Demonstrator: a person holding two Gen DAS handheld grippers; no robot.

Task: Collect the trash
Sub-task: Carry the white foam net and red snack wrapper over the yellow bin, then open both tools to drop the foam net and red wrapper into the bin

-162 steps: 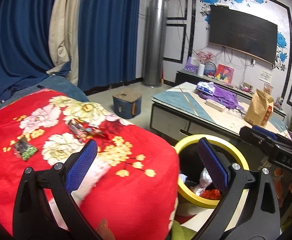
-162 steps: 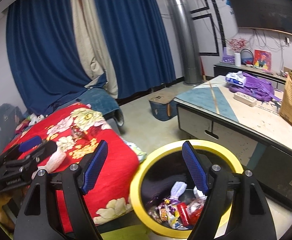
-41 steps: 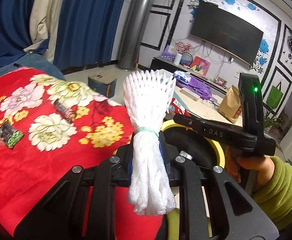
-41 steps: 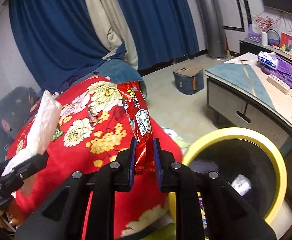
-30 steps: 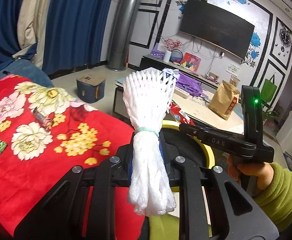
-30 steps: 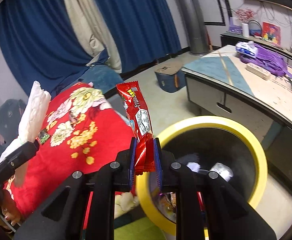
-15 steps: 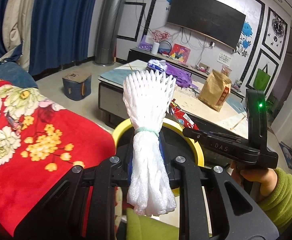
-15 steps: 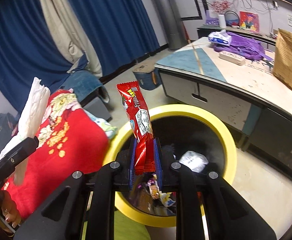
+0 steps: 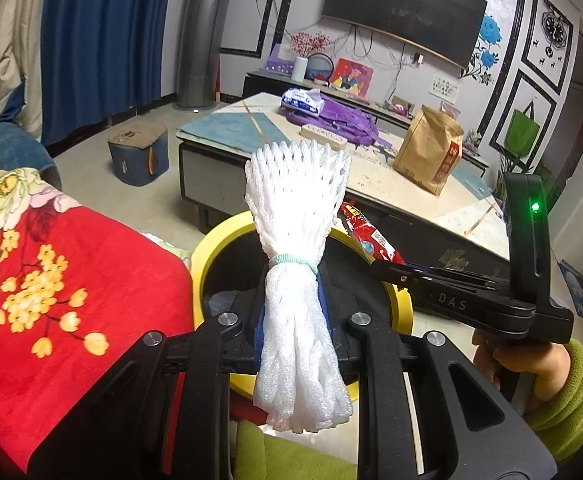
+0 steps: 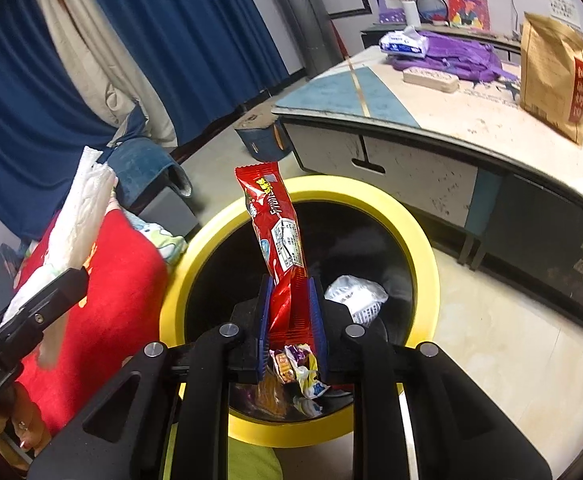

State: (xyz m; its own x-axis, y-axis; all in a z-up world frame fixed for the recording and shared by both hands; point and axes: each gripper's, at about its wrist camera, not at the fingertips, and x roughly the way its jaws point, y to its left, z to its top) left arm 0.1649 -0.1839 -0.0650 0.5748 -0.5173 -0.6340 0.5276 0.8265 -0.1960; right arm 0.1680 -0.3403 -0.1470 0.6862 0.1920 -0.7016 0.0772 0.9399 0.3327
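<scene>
My left gripper (image 9: pixel 289 304) is shut on a white foam net bundle (image 9: pixel 297 208) tied with a green band, which stands upright over the near side of a yellow-rimmed black bin (image 9: pixel 219 236). My right gripper (image 10: pixel 290 292) is shut on a red snack wrapper (image 10: pixel 275 228) that leans slightly left above the bin's (image 10: pixel 371 196) mouth. Inside the bin lie a crumpled white piece (image 10: pixel 355 292) and several coloured wrappers (image 10: pixel 295 364). The left gripper (image 10: pixel 31 320) with its foam net (image 10: pixel 79 216) shows at the left edge of the right wrist view. The red wrapper (image 9: pixel 367 236) also shows in the left wrist view.
A red flowered blanket (image 9: pixel 51 280) borders the bin on the left. Behind the bin stands a low table (image 10: pixel 411 148) with a purple bag (image 10: pixel 451 56), a brown paper bag (image 10: pixel 551 72) and a power strip (image 10: pixel 431 78). A blue box (image 9: pixel 137 156) sits on the floor. A hand in a green sleeve (image 9: pixel 551 392) holds the right gripper.
Both grippers have moved off the red blanket toward the bin and lower, so the bin now sits right under them. The red wrapper now leans left between the pads.
</scene>
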